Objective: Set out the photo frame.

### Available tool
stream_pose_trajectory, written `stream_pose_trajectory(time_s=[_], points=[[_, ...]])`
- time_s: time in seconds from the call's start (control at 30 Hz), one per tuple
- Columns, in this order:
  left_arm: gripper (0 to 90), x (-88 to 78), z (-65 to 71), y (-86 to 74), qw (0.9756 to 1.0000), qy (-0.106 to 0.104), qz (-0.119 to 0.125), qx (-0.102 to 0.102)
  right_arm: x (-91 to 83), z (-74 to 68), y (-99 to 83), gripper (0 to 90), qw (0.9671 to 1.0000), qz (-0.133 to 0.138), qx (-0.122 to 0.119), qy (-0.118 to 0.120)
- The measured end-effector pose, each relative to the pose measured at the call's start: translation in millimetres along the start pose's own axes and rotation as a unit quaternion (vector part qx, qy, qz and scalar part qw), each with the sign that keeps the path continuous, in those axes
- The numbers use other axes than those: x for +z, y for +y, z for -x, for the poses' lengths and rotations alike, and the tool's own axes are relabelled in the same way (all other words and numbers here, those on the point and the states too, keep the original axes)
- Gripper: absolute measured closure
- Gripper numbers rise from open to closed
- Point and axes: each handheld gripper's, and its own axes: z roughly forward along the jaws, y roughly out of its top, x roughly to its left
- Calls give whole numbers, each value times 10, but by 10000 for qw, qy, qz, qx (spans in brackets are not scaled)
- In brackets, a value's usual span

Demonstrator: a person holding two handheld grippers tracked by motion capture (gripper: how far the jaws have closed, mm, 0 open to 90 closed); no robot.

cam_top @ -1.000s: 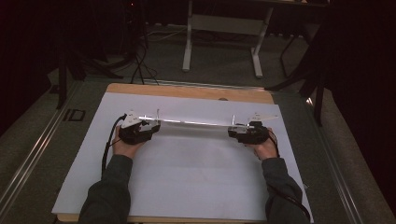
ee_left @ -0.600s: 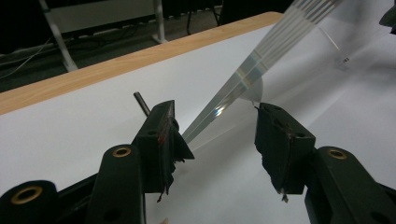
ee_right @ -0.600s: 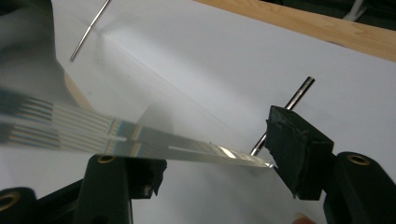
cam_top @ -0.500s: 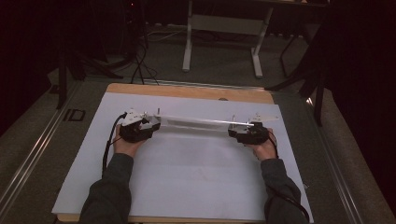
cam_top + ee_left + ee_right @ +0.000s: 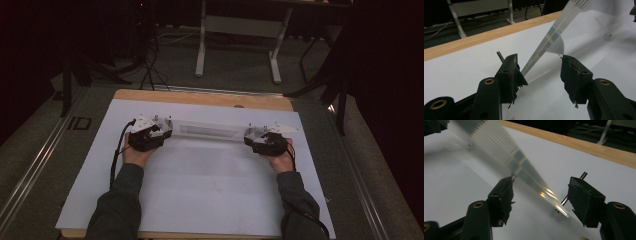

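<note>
**Op A:** From the high view, going left to right: I have the left gripper (image 5: pixel 167 129) at one end of a long clear strip (image 5: pixel 207 130), and the right gripper (image 5: pixel 248 138) at the other end. The strip runs across the white sheet (image 5: pixel 210 185), which covers the wooden table (image 5: pixel 200 97). From up there I cannot tell how the jaws stand.

**Op B:** The gripper views settle that. In the left gripper view the left gripper (image 5: pixel 542 68) has its jaws well apart. The clear strip (image 5: pixel 549 40) runs in from the upper right on edge, and its end sits against the inner face of the left-hand jaw. The other jaw stands clear of it, so I call that gripper open, nothing clamped.

**Op A:** That view also shows a small metal pin (image 5: pixel 500 56) sticking up just behind that same jaw.

**Op B:** In the right gripper view the right gripper (image 5: pixel 540 191) has just been opening its jaws. The clear strip (image 5: pixel 524 170) lies between them, coming down from the upper left with rainbow glints on it. Its tip (image 5: pixel 564 213) rests low on the sheet near the right-hand jaw, next to another metal pin (image 5: pixel 574 187). Whether the pads touch the strip I cannot tell; no pad presses on it.
</note>
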Motion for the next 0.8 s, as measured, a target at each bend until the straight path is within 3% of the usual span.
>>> stream_pose_trajectory(time_s=[0.33, 0.63, 0.8], points=[[491, 19, -17, 20, 9999, 8, 17, -105, -7, -22, -28, 403, 9996, 230, 121, -57], [497, 47, -53, 44, 9995, 9, 105, -314, -7, -84, 25, 463, 9989, 331, -136, -302], [499, 59, -63, 59, 9995, 23, 94, -300, 0, -95, 47, 470, 9983, 329, -247, -402]])
